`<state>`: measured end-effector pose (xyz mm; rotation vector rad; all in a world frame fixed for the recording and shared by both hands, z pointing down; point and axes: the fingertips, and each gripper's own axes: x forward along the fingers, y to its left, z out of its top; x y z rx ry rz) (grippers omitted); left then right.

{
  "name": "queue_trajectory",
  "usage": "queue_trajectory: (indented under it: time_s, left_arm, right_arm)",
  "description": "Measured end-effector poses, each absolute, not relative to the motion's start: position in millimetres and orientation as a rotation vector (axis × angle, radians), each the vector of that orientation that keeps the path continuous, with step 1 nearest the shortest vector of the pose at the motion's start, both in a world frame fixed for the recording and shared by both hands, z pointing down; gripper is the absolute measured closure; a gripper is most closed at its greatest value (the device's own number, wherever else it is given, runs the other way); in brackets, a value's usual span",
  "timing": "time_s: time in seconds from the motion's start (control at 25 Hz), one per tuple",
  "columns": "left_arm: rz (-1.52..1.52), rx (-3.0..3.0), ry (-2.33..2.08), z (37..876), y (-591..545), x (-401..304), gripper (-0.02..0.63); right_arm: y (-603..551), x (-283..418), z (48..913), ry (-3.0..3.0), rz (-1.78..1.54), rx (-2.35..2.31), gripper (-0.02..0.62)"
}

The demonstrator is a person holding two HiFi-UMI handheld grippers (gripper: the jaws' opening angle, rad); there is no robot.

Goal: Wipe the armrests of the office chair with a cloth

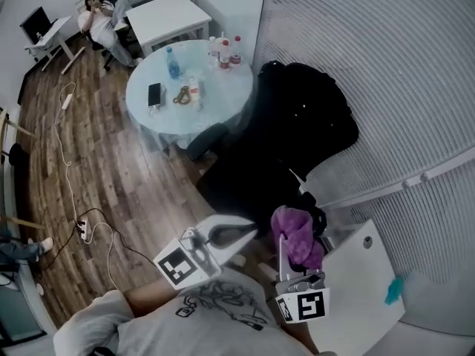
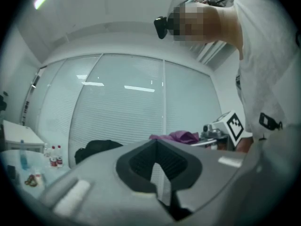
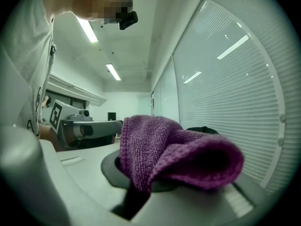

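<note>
The black office chair (image 1: 297,132) stands in front of me in the head view, and its dark armrest pad (image 1: 206,141) juts toward the round table. My right gripper (image 1: 286,254) is shut on a purple cloth (image 1: 297,236), held low beside the chair's near side. In the right gripper view the cloth (image 3: 164,154) bulges out over the right gripper (image 3: 141,187) and hides the fingertips. To the left, my left gripper (image 1: 249,232) hovers over the chair seat's near edge. Seen in its own view, the left gripper (image 2: 160,173) is shut with nothing in it.
A round glass table (image 1: 223,102) with bottles and a phone stands just behind the chair. A white desk (image 1: 167,17) and a seated person (image 1: 100,21) are at the far back. Cables (image 1: 82,228) trail over the wood floor. A white cabinet (image 1: 364,280) is at my right, below the blinds.
</note>
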<state>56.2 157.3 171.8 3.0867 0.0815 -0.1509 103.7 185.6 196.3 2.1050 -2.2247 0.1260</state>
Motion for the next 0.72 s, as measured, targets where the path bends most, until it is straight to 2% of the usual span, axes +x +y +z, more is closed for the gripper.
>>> queue_trajectory:
  time_s: [0.44,0.72]
  left_arm:
    - [-0.203,3.069,-0.417,181.4,67.7,-87.0,0.606]
    - [-0.226,3.044,-0.488,186.8,2.4,-140.6,0.606]
  right_arm:
    - [77.9,-42.2,205.4,-2.576,0.091,1.648,0.566]
    - [8.2,-94.3,207.7,-2.615,0.074,1.562,0.566]
